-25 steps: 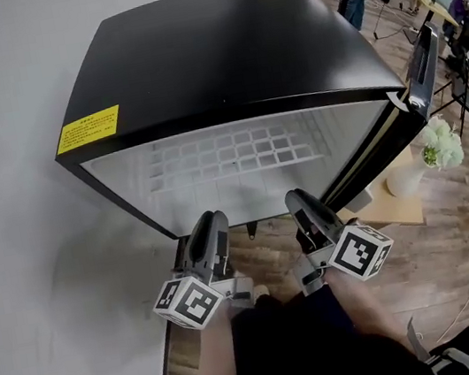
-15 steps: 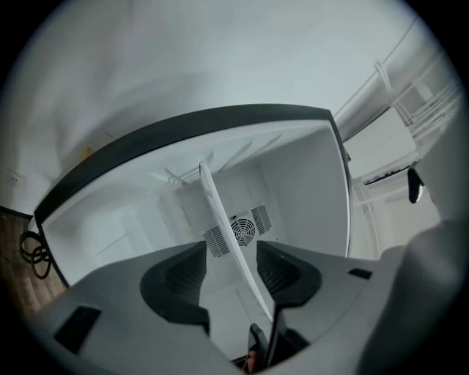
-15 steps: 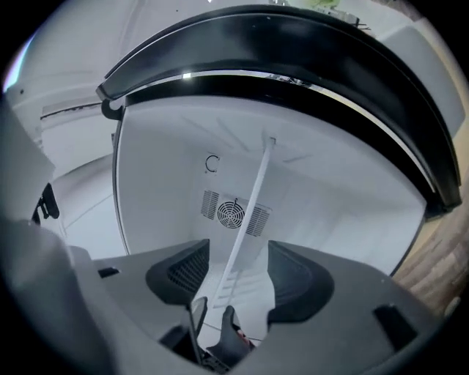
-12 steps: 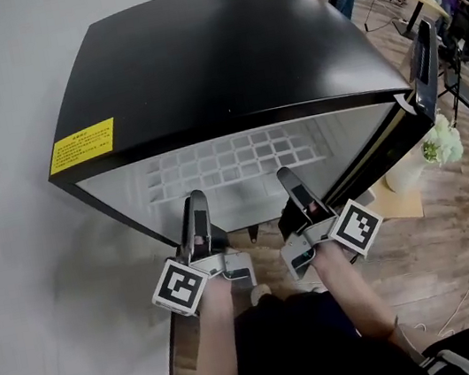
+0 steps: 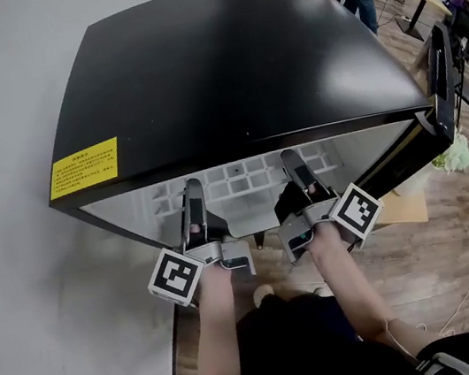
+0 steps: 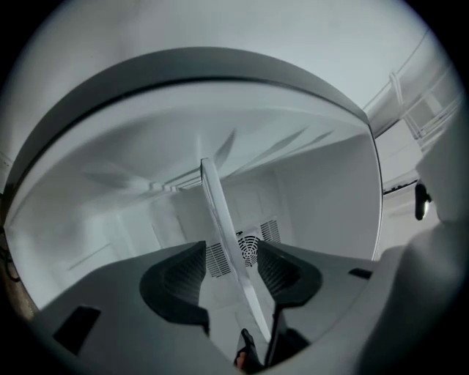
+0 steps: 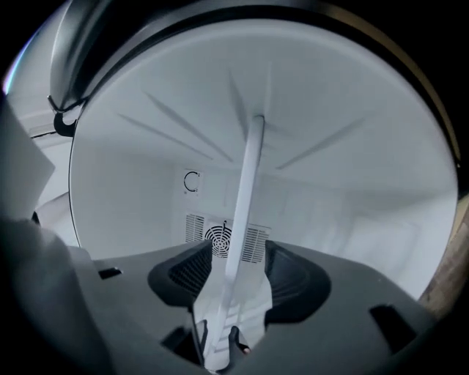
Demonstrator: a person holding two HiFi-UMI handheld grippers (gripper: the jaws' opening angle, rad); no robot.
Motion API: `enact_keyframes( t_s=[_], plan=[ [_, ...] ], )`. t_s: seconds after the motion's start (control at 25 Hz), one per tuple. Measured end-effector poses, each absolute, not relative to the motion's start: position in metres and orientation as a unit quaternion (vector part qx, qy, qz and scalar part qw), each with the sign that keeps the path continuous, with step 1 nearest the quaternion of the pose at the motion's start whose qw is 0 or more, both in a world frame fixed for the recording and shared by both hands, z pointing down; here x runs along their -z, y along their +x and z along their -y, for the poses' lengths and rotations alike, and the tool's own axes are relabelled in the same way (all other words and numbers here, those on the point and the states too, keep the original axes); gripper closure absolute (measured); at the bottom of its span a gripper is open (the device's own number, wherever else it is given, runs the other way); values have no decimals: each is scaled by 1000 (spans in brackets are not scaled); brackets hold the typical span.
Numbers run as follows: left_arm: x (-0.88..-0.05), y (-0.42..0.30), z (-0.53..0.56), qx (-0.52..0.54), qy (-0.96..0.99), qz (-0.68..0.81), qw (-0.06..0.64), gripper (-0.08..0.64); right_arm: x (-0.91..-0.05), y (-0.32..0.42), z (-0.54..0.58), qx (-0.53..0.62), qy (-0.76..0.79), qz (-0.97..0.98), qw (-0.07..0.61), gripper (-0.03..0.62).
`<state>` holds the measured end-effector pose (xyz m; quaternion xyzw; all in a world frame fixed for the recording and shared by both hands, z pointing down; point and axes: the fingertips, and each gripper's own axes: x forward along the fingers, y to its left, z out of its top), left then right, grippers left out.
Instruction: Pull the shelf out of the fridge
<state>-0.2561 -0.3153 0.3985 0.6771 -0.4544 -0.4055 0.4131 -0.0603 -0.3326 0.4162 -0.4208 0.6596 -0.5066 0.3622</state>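
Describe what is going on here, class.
A person reaches into an open black fridge for the front edge of its white shelf. The edge sits between the left gripper's open jaws, untouched. The right gripper's jaws are closing around it but not yet pressing. The shelf is not out yet.

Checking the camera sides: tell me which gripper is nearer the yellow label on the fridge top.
Left. The left gripper sits just right of the yellow label; the right gripper, jaws closing with the shelf edge between them, is farther right.

Soft even light, fisheye-bent edges, sheen on fridge top (image 5: 231,66)
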Motion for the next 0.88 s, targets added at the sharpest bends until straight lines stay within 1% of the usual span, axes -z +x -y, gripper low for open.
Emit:
enact_keyframes(
  t_s=[0.28,0.32,0.4,0.44,0.6,0.88],
  plan=[
    [-397,-259,332,425,665,451,417,364,-418,-63,343,514,-431,-643,370,424],
    [-398,-260,333,429,660,452,419,375,-419,-63,344,515,-435,-639,370,441],
    [-398,-262,335,430,656,458,419,443,-421,-62,346,518,-443,-631,371,506],
    [-399,-262,335,425,656,463,418,479,-420,-62,346,516,-445,-630,372,513],
    [-401,-261,334,422,652,463,427,497,-416,-61,345,504,-457,-639,359,561],
    [-403,-262,333,424,645,465,434,505,-417,-62,344,525,-450,-617,375,571]
  ],
)
